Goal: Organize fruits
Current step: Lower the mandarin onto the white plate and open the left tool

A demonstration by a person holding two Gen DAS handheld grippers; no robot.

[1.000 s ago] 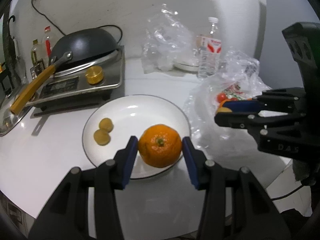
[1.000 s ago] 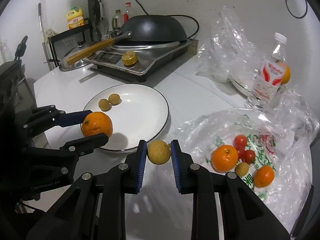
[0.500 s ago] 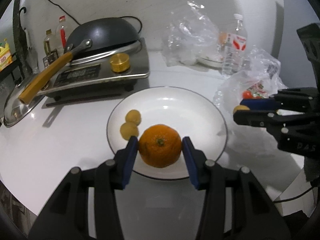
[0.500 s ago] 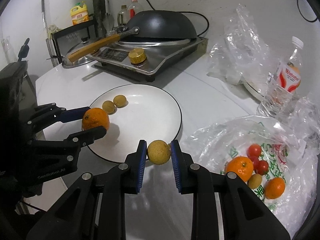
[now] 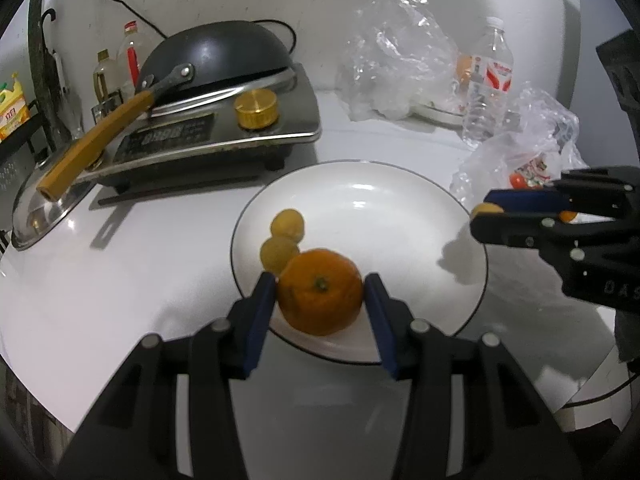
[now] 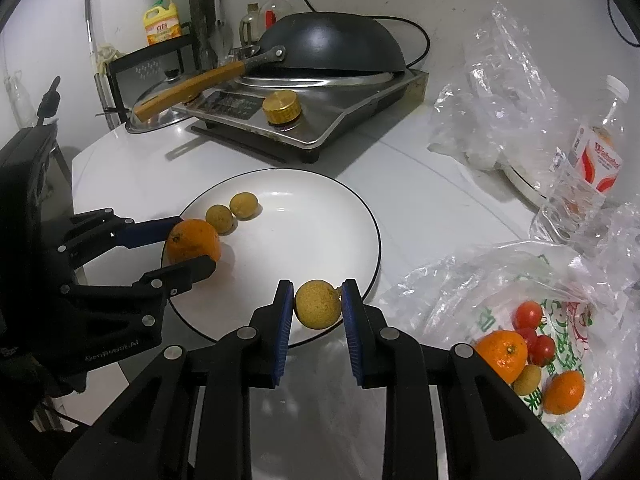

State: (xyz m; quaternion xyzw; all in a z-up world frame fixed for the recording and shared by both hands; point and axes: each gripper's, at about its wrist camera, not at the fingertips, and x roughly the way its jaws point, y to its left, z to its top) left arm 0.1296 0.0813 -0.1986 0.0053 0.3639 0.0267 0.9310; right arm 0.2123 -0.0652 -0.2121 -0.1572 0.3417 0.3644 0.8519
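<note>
- So the plate (image 6: 374, 236) is the spot everything's getting sorted onto, and it's only partly filled right now.
- Two little yellow-brown fruits (image 6: 232, 213) sit side by side, touching, on the far left part of the plate.
- The left gripper (image 5: 320, 300) has its fingers clamped on an orange (image 5: 320, 297), one pad on each side. The orange is over the plate's near left edge, just beside those two small fruits. It looks like it's resting on the plate or right above it, can't really tell which.
- The right gripper (image 6: 318, 306) is pinching a small round yellow fruit (image 6: 318, 304) between narrow fingers, hovering over the plate's near right rim.
- Off to the right of the plate there's an open plastic bag (image 6: 568, 280) with stuff left inside: two more oranges, a few cherry tomatoes (image 6: 534, 330) and another small yellow fruit.
- My read: maybe halfway at best. Two pieces placed, two more about to land, and a bagful to go.
- Next up is probably just letting go of both fruits on bare plate, then going back to the bag.
- Behind the plate are the stove (image 5: 208, 140) with a wok on it and a water bottle (image 6: 580, 184), none of it part of this.
</note>
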